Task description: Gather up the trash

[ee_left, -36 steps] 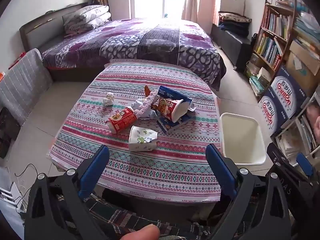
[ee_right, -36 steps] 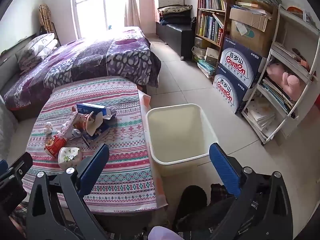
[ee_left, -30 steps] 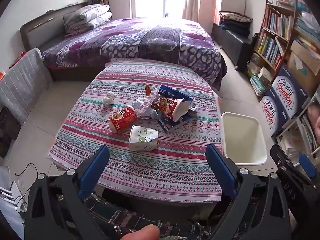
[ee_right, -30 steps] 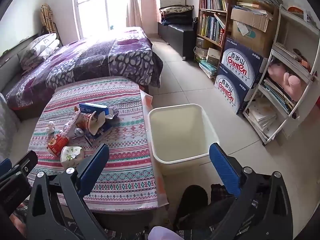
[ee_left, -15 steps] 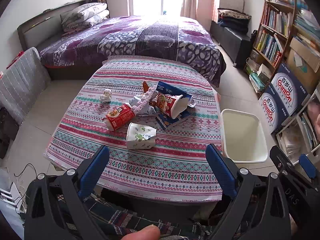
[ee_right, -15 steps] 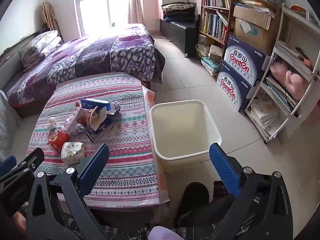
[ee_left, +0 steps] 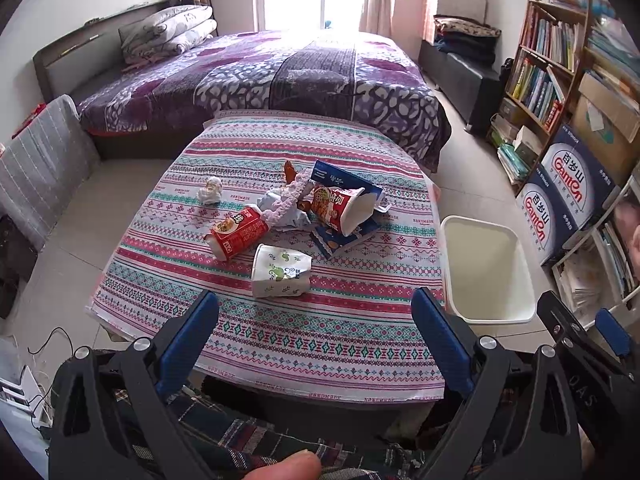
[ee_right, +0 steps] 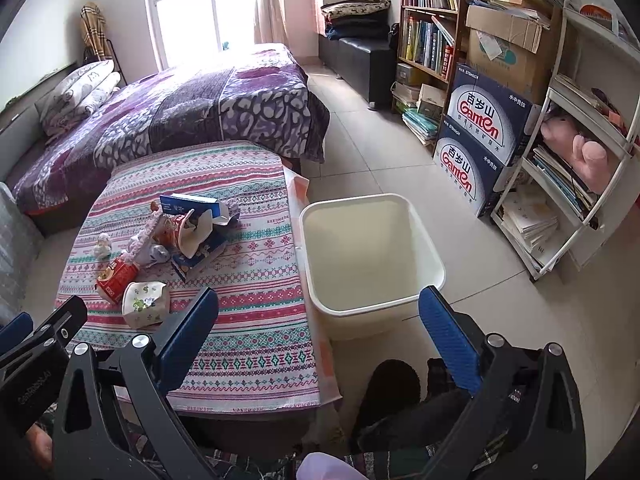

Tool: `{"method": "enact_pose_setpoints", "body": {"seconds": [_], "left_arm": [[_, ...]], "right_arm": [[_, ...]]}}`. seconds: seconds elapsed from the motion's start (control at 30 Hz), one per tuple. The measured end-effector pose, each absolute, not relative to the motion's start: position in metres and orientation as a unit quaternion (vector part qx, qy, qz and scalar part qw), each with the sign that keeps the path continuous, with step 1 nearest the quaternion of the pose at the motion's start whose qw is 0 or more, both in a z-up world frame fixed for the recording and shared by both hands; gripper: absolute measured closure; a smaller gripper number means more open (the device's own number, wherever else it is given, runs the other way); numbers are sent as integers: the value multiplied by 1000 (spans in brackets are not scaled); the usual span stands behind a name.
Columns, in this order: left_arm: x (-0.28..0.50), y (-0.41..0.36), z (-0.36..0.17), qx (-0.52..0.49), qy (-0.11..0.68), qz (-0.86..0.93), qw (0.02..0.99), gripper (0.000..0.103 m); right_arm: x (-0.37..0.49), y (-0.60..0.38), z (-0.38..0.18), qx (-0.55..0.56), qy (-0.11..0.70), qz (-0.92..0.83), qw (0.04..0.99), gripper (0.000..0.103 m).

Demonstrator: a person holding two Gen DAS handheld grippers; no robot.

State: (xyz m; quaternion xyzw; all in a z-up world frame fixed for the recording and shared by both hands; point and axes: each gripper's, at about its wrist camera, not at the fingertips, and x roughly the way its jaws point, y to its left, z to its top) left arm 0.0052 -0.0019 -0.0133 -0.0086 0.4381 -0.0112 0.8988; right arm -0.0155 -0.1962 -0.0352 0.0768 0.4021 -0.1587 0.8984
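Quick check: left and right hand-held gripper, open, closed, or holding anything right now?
Left hand-held gripper: open, holding nothing.
Right hand-held gripper: open, holding nothing.

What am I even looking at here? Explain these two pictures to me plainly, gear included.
No robot: a person holds a two-finger clamp tool in each hand, each carrying a wide-angle camera looking along its blue fingers. One picture comes from the left gripper, the other from the right gripper. Both are open and hold nothing. On the striped tablecloth lies trash: a white paper cup, a red carton, a noodle cup, a blue box and a small figurine. A cream bin stands on the floor beside the table.
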Motion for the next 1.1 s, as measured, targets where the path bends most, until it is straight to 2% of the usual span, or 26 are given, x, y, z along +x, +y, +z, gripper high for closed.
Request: {"method": "enact_pose_setpoints", "body": {"seconds": [1.1], "left_arm": [[3, 2, -17, -8, 440, -9, 898, 9]], "right_arm": [[-17, -196, -41, 80, 404, -158, 898, 7]]}}
